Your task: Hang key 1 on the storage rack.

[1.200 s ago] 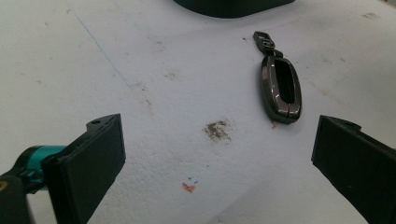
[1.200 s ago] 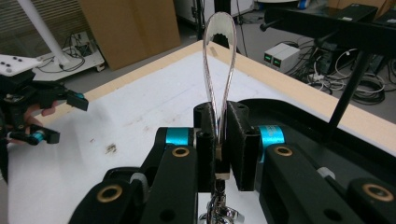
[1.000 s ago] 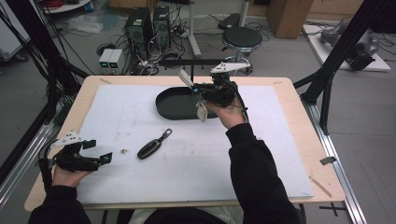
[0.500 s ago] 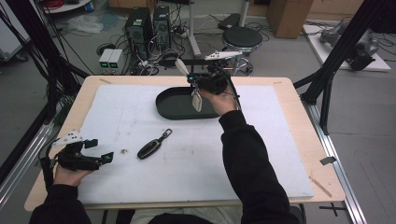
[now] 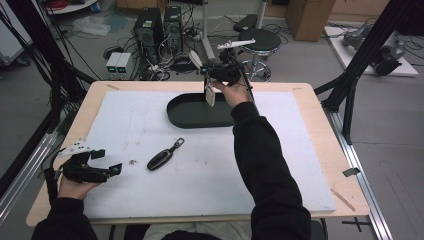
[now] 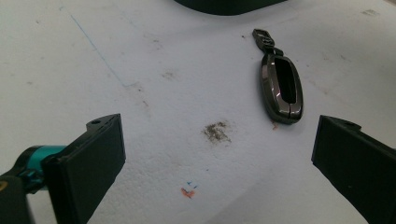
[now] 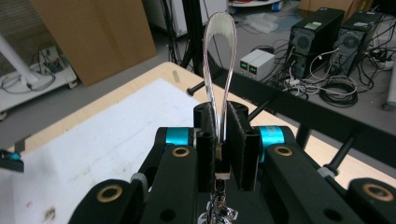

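My right gripper [image 5: 207, 71] is raised over the far rim of the black oval tray [image 5: 192, 116]. It is shut on a clear looped strap [image 7: 219, 56] that rises from between the jaws. A pale tag [image 5: 210, 95] hangs below it, and a bit of metal chain [image 7: 218, 212] shows under the jaws. A dark key fob [image 5: 161, 159] with a short clip lies on the white mat [image 5: 300, 165]. My left gripper [image 5: 107, 162] rests low at the table's front left, open, with the key fob [image 6: 282, 88] ahead and to its right.
A dark smudge [image 6: 217, 132] marks the mat between the left jaws. Beyond the table's far edge stand computer towers [image 5: 157, 25], a round stool [image 5: 262, 40] and cables. Black frame posts [image 5: 350, 95] rise at both sides.
My right gripper has lifted and moved away toward the table's far edge, carrying the strap and its tag above the tray. The left gripper and the key fob have stayed put.
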